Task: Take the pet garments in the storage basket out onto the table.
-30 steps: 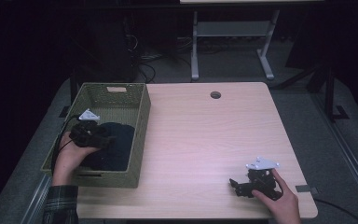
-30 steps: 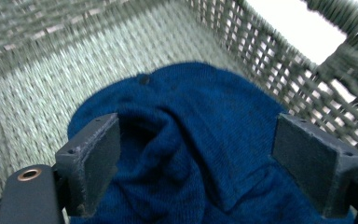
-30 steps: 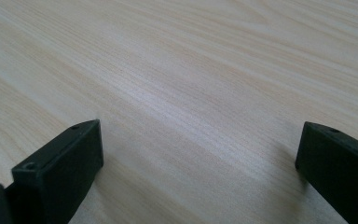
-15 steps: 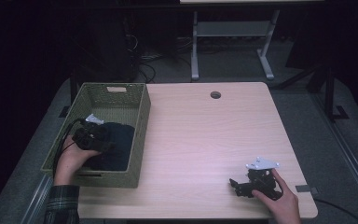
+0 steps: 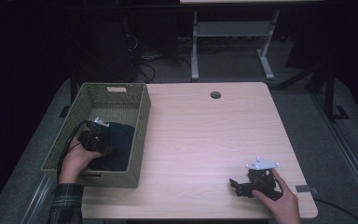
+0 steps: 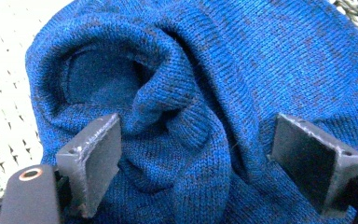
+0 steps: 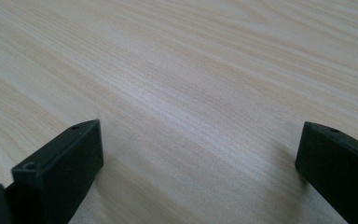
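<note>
A blue knitted garment (image 5: 121, 144) lies bunched in the green woven basket (image 5: 121, 95) at the table's left. My left gripper (image 5: 106, 143) is down inside the basket, pressed against it. In the left gripper view the blue knit (image 6: 200, 74) bulges in folds between my two jaws, which stand wide apart on either side of a fold; the left gripper (image 6: 196, 158) is open. My right gripper (image 5: 235, 184) rests low at the table's front right, pointing left. In the right gripper view its jaws are spread over bare wood and the right gripper (image 7: 200, 158) holds nothing.
The light wooden table (image 5: 205, 135) has a round cable hole (image 5: 215, 94) near its far edge. A white desk frame (image 5: 228, 37) and cables stand on the dark floor behind. The basket's right wall (image 5: 141, 135) stands between my left gripper and the open tabletop.
My left gripper has sunk lower into the basket and shifted right onto the blue garment. The right gripper has stayed where it was.
</note>
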Tool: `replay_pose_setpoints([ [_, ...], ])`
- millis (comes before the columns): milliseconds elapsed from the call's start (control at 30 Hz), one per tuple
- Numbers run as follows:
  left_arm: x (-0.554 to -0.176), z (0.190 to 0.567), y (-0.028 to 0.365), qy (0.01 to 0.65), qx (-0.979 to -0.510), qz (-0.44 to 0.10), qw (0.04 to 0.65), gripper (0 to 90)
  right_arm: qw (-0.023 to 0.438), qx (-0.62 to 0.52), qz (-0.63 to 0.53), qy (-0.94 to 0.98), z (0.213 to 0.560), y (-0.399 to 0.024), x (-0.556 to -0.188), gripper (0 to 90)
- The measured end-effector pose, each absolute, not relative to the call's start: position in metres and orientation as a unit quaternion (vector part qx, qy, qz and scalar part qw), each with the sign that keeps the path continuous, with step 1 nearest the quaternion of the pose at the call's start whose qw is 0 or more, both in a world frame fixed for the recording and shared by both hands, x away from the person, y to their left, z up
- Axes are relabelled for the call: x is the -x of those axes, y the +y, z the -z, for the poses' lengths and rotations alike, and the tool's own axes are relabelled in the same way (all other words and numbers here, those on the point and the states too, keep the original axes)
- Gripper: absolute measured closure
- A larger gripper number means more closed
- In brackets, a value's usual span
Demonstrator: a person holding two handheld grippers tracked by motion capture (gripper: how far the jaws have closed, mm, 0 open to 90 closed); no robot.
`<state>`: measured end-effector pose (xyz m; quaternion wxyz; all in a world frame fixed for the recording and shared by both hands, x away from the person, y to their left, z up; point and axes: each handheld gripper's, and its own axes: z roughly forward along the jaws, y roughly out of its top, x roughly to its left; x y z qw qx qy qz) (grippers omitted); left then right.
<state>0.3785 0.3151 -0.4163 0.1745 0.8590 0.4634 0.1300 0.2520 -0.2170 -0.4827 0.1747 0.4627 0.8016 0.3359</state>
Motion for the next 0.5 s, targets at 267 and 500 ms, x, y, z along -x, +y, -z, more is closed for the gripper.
replay_pose_setpoints([
  [267,-0.3806,0.4176,0.3158,0.482,-0.854,-0.104,0.167,39.0,0.175,-0.463,-0.336,0.802,0.4827,-0.2171,-0.2521,0.4],
  [500,-0.3804,0.417,0.3139,0.49,-0.853,-0.067,0.165,64.9,0.175,-0.463,-0.336,0.802,0.4827,-0.2171,-0.252,0.4],
])
